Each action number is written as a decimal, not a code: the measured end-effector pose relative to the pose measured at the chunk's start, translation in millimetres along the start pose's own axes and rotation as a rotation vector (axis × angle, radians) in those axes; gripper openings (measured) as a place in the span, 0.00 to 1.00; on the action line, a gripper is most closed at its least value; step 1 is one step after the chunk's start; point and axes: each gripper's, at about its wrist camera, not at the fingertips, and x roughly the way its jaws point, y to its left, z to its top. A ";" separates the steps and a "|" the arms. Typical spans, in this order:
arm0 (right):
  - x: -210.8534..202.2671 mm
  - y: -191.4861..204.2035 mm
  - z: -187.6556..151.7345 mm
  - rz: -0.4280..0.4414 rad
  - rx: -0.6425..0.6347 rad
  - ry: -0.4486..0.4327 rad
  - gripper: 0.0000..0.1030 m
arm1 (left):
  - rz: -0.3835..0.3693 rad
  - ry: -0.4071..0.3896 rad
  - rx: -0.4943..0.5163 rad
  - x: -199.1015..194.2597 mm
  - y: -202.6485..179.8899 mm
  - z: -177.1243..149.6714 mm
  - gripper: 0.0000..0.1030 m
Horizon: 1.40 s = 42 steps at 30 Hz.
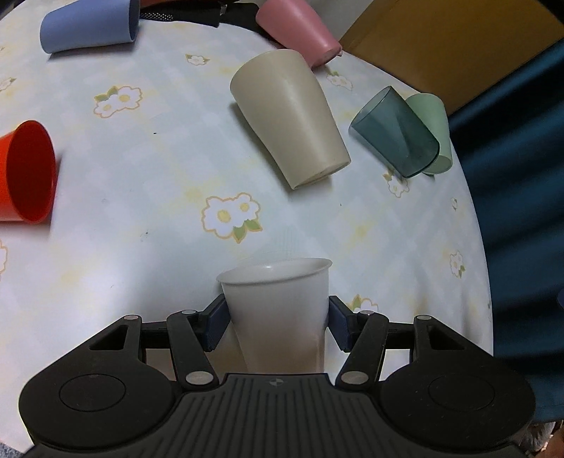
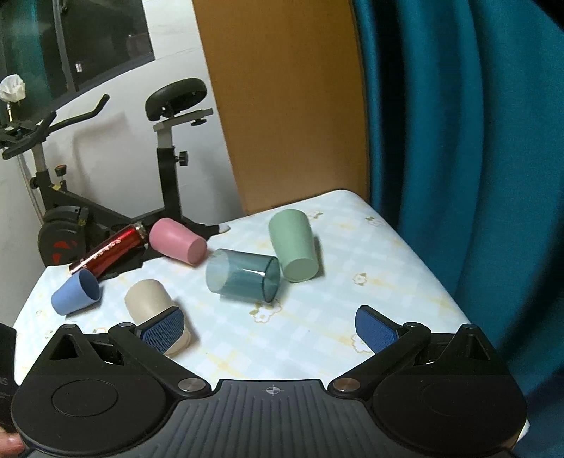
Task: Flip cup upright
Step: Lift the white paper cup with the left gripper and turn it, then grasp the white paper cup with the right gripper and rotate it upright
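My left gripper [image 1: 276, 322] is shut on a white plastic cup [image 1: 278, 310], its blue pads pressing the cup's sides, mouth facing up and away over the floral table [image 1: 158, 176]. Several cups lie on their sides: beige [image 1: 289, 116], pink [image 1: 299, 28], blue [image 1: 88, 24], red [image 1: 26, 172], transparent teal [image 1: 396, 132] and pale green [image 1: 431, 130]. My right gripper [image 2: 269, 329] is open and empty above the table [image 2: 387, 253], with the beige cup [image 2: 149, 303] behind its left finger, and the teal [image 2: 243, 276], green [image 2: 292, 246], pink [image 2: 176, 245] and blue [image 2: 75, 294] cups ahead.
A red metallic cylinder [image 2: 109, 252] lies at the table's far left edge. An exercise bike [image 2: 105, 183] stands beyond the table. A wooden panel [image 2: 282, 105] and a teal curtain [image 2: 458, 141] border the table's right side.
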 end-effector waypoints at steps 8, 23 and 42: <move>1.2 -4.1 -3.8 -0.008 0.000 0.012 1.00 | 0.018 -0.021 0.029 4.8 -6.9 0.6 0.60; -1.8 5.9 -3.4 0.013 -0.029 0.014 1.00 | 0.047 -0.019 0.034 -16.4 -0.5 0.1 0.71; 12.0 61.6 -12.7 0.132 -0.172 0.101 1.00 | 0.198 -0.429 0.059 -138.8 64.8 -10.1 0.71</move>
